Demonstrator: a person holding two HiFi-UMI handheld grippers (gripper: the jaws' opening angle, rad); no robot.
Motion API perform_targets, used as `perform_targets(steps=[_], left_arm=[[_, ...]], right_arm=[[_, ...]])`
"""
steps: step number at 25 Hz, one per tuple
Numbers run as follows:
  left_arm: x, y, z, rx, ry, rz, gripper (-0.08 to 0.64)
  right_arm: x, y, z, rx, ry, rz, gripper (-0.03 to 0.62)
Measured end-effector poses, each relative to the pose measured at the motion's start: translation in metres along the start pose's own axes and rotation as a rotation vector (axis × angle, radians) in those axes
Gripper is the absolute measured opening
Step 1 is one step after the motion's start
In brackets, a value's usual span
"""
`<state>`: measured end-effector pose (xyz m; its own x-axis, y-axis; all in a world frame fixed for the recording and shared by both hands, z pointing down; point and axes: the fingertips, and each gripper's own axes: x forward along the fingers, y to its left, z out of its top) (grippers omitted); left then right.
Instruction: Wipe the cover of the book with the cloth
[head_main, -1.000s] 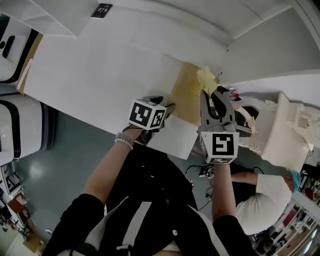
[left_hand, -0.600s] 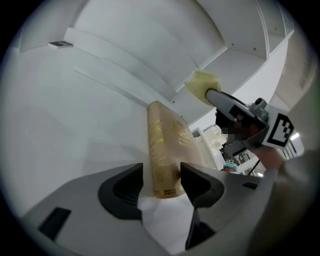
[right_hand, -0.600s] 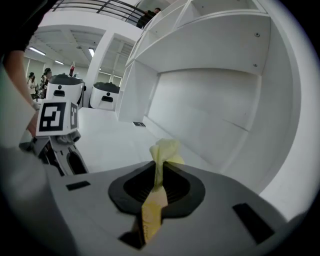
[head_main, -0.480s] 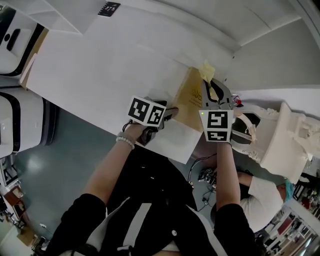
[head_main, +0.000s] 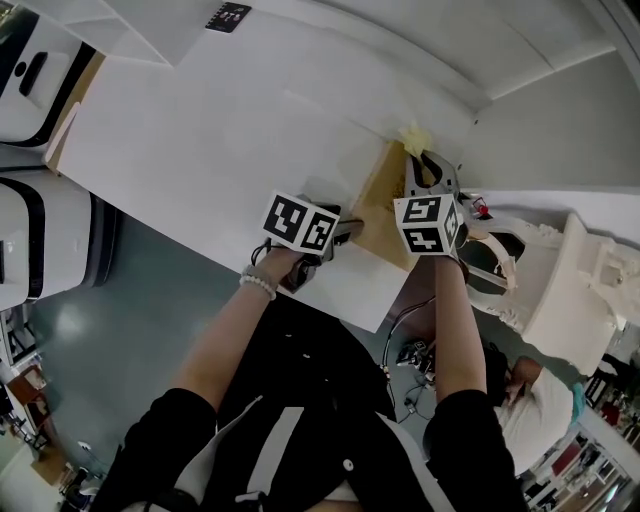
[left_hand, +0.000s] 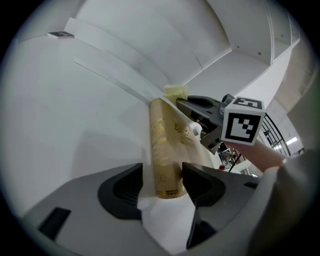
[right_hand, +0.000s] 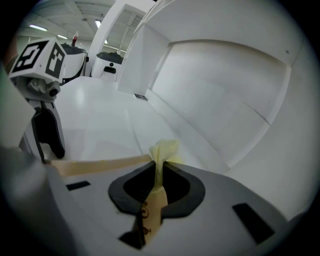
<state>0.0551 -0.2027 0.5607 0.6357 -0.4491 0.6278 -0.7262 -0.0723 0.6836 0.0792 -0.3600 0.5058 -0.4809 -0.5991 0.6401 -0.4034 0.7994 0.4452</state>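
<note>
A tan book (head_main: 378, 196) with gold print lies at the right end of the white table (head_main: 200, 150). In the left gripper view its spine (left_hand: 162, 150) runs away from me, and my left gripper (left_hand: 162, 184) straddles its near end. Those jaws have just been opening; a gap shows beside the left pad. My right gripper (head_main: 422, 162) is shut on a yellow cloth (head_main: 413, 138), holding it down at the book's far end. In the right gripper view the cloth (right_hand: 162, 149) sticks up between the closed jaws, with the book cover (right_hand: 95, 166) below.
The table's near edge (head_main: 330, 305) runs just behind the left gripper. A white ornate chair (head_main: 575, 275) stands to the right, white machines (head_main: 30, 80) to the left. A printed marker tag (head_main: 232, 16) lies at the far side. A person (head_main: 535, 405) crouches at lower right.
My right gripper has come down and away from me with the cloth, onto the far end of the book. The left gripper has stayed at the book's near end.
</note>
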Motion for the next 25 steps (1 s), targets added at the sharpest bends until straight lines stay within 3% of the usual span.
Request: perform_targets(steps=[5,25], left_arm=[[0.0,0.0,-0.001,-0.02,0.007,0.002,0.244],[-0.001,-0.001,0.002,0.055,0.037,0.055,0.244]], right_arm=[[0.012,0.013,-0.01,-0.054,0.044,0.032,0.037],[-0.024,0.088,0.004,-0.084,-0.051,0.255,0.037]])
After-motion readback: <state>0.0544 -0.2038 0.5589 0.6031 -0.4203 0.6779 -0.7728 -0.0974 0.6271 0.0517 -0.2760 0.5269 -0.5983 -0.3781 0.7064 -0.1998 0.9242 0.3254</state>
